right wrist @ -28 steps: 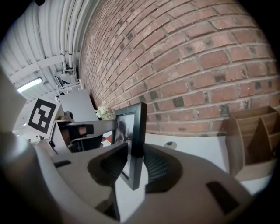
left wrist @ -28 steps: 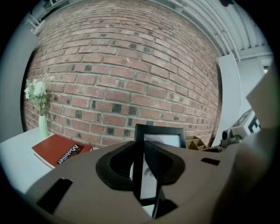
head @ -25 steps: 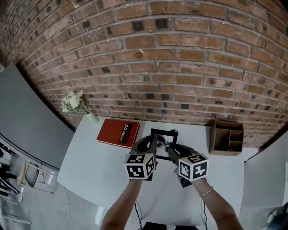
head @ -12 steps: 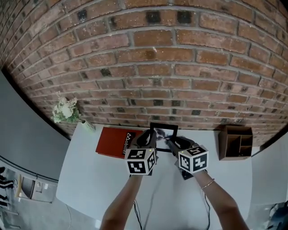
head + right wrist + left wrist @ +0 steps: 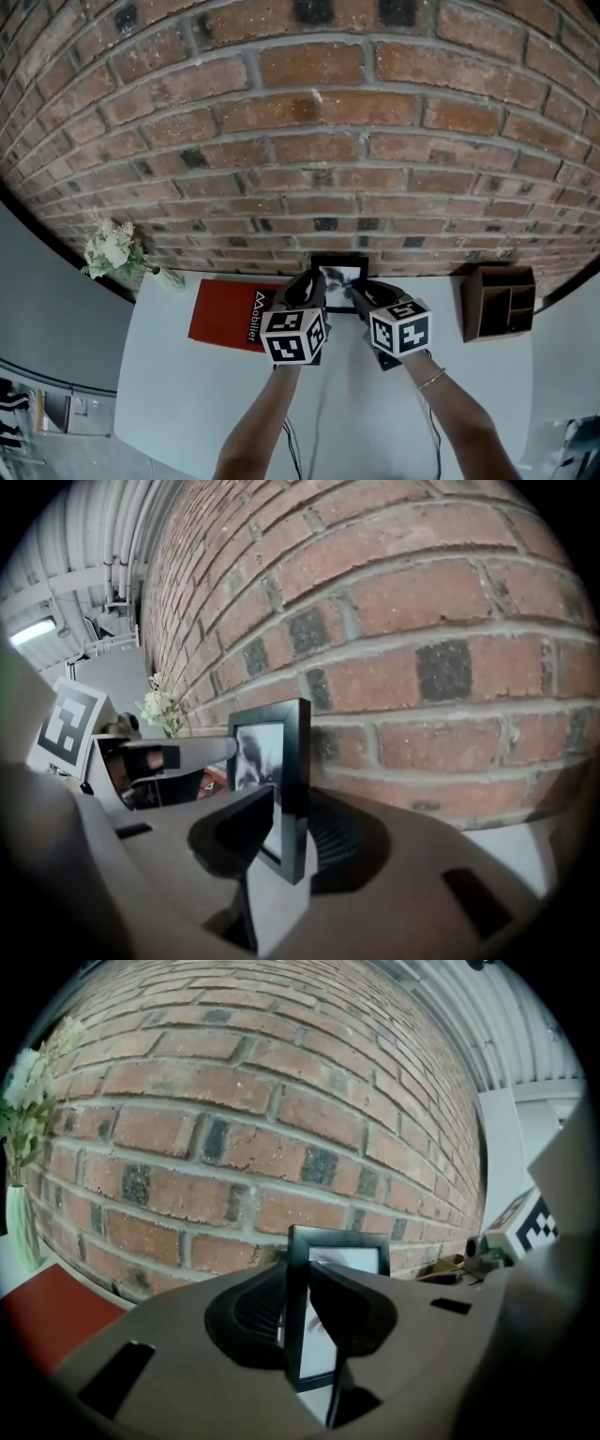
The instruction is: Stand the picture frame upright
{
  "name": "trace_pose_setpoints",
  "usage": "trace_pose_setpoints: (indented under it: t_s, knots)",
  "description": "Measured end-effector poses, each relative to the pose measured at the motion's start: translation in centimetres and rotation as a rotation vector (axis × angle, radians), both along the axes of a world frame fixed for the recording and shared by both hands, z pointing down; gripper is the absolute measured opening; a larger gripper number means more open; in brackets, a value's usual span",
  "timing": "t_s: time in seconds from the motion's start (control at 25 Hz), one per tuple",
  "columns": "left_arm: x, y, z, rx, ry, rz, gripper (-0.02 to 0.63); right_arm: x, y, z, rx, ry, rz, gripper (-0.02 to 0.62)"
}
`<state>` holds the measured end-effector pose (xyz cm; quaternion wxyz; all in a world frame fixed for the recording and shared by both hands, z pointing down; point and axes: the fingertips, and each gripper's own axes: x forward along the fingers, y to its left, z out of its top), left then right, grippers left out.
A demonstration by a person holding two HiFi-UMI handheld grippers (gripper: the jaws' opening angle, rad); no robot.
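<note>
The black picture frame stands nearly upright on the white table, close in front of the brick wall. My left gripper is shut on its left side, and in the left gripper view that edge of the picture frame sits between the jaws of the left gripper. My right gripper is shut on the right side. In the right gripper view the frame shows edge-on, with the right gripper clamped across its border. The frame's foot is hidden behind the grippers.
A red book lies left of the frame. White flowers in a vase stand at the table's far left corner. A brown wooden organiser sits at the right. The brick wall rises just behind the frame.
Both grippers have carried the frame toward the wall and tipped it up steeper. The head view has drawn nearer to the wall.
</note>
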<state>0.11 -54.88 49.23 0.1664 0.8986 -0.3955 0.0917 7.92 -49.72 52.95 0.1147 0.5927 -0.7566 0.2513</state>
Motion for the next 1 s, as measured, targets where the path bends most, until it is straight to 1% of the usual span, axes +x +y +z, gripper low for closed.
trace_pose_setpoints:
  t_s: [0.24,1.0]
  knots:
    - [0.7,-1.4,1.1,-0.010,0.006,0.005,0.064,0.8,-1.5,1.3,-0.012,0.002,0.030,0.117]
    - [1.1,-2.8,2.6,-0.038,0.008,0.004,0.066,1.1,-3.2,2.9,-0.031,0.011,0.017,0.117]
